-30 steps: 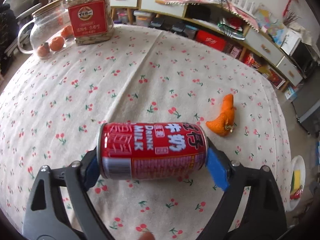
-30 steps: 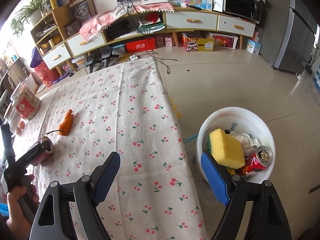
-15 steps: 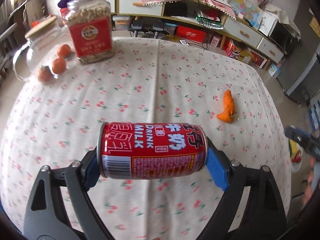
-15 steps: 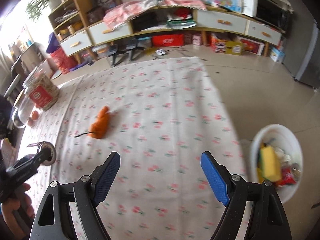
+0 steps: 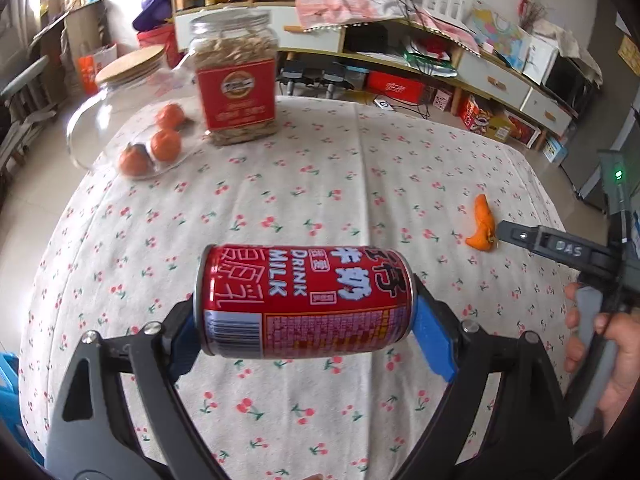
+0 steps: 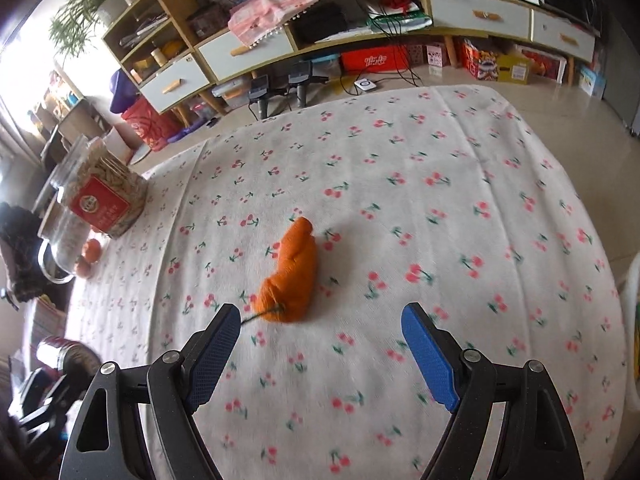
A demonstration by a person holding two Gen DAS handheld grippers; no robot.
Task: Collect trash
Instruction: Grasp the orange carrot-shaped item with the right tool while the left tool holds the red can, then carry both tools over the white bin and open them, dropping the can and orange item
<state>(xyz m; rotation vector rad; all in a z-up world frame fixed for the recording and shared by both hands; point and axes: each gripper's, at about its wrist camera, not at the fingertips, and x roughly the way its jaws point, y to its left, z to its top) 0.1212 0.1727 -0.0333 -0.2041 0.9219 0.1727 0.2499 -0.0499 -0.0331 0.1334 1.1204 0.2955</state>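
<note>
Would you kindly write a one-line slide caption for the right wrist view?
Open right gripper hovers over a cherry-print tablecloth, its fingers framing an orange peel.

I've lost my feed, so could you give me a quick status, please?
Left gripper shut on red can. Right gripper open, above orange peel. Nothing in the way.

Two black grabbers with blue tips

The left gripper (image 5: 304, 330) and right gripper (image 6: 320, 354) have black arms, silver screws and bumpy blue pads (image 6: 430, 362).
</note>
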